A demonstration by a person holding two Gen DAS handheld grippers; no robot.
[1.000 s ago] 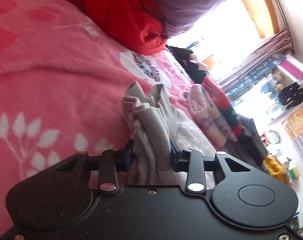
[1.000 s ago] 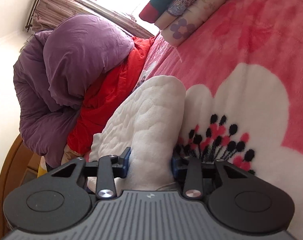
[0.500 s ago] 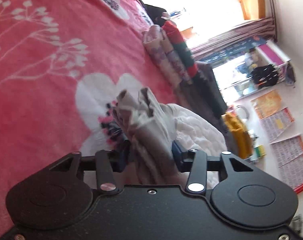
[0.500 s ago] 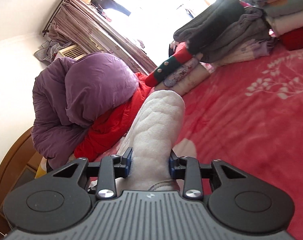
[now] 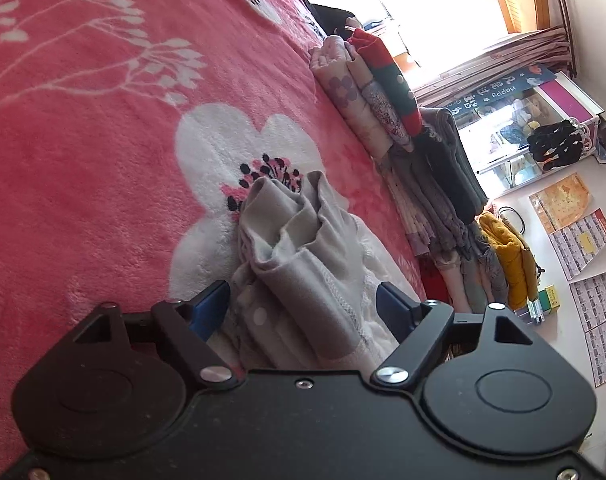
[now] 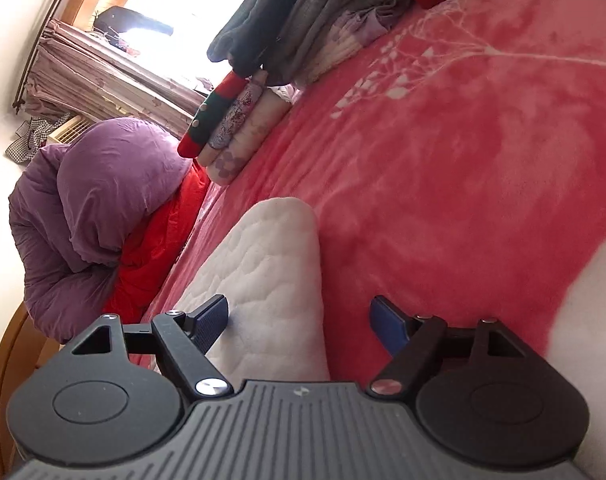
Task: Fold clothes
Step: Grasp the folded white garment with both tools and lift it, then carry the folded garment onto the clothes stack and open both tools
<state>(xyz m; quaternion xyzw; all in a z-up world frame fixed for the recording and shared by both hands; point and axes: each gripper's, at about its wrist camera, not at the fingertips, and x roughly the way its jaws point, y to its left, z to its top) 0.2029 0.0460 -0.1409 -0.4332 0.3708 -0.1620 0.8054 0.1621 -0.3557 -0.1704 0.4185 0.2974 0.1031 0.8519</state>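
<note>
A bunched grey garment [image 5: 295,240] with a pale quilted lining lies on the pink flowered blanket [image 5: 83,140]. It sits between the spread fingers of my left gripper [image 5: 303,306]. These jaws are opening and the blue pads stand clear of the cloth. In the right wrist view the white quilted end of the garment [image 6: 271,264] rests on the blanket [image 6: 463,200]. It lies between the fingers of my right gripper [image 6: 299,320], nearer the left pad. Those jaws are opening too, and the right pad is well apart from the fabric.
A row of folded clothes [image 5: 383,92] lines the bed's far edge, also seen as stacked piles [image 6: 231,128]. A purple duvet [image 6: 95,200] sits heaped over a red garment [image 6: 155,248] by the window. Shelves and wall calendars [image 5: 583,240] stand beyond the bed.
Both grippers carried the garment across the bed towards the folded piles. Their jaws then spread apart and let go of the cloth, which now rests on the blanket.
</note>
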